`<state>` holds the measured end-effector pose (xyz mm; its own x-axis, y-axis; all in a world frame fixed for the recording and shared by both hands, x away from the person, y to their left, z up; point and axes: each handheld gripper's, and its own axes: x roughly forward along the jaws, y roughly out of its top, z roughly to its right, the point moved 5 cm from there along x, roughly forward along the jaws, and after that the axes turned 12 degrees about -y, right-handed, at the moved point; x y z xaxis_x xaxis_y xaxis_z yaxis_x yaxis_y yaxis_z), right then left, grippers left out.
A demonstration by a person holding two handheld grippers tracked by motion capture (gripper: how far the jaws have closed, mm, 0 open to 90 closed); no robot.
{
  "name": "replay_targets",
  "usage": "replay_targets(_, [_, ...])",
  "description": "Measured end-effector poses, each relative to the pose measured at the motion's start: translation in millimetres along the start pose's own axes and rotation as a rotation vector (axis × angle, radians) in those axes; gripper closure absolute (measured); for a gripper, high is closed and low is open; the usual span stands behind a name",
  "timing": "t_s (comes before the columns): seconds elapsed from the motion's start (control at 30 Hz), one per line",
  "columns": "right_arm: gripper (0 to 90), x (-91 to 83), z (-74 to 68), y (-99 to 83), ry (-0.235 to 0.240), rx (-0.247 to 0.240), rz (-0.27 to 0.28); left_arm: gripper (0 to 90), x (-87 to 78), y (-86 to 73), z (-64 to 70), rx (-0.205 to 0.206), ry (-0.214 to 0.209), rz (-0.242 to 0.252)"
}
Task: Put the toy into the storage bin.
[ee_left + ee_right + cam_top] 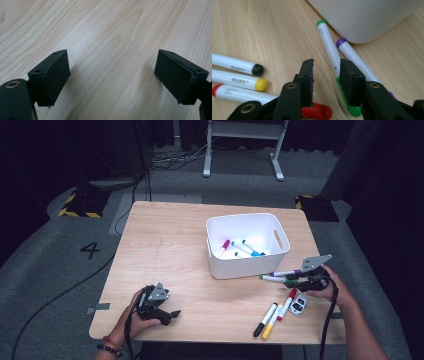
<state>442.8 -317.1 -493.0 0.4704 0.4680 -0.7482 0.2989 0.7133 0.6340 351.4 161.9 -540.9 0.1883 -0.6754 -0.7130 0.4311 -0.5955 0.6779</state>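
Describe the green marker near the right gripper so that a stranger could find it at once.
Start at the white bin on the wooden table. Two markers lie side by side below its near right corner. The green marker is the nearer one, with green ends; its neighbour, the purple marker, has purple ends.

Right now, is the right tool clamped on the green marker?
No: the right tool stands open, and the green marker lies beside it on the table.

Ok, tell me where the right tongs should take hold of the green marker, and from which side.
Grip the green marker at mid-barrel, coming down from above. It lies flat on the table, and the purple marker sits close beside it by the white bin, so the right tongs should straddle only its slim white barrel.
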Motion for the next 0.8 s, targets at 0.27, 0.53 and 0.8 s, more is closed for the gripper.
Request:
replay_targets(0.27, [63.0, 16.7, 10.6, -10.7, 0.006, 0.021, -0.038, 13.1, 0.1, 0.0, 0.1, -0.002, 0.0, 0.001])
replay_targets(0.53, [57.9, 17.4, 12.6, -7.0, -0.038, 0.032, -0.004, 13.1, 0.0, 0.0, 0.1, -0.002, 0.0, 0.001])
replay_targets(0.8, [57.5, 18.1, 14.3, -5.4, -0.059, 0.031, 0.012, 13.1, 0.0, 0.0, 0.1, -0.002, 0.0, 0.001])
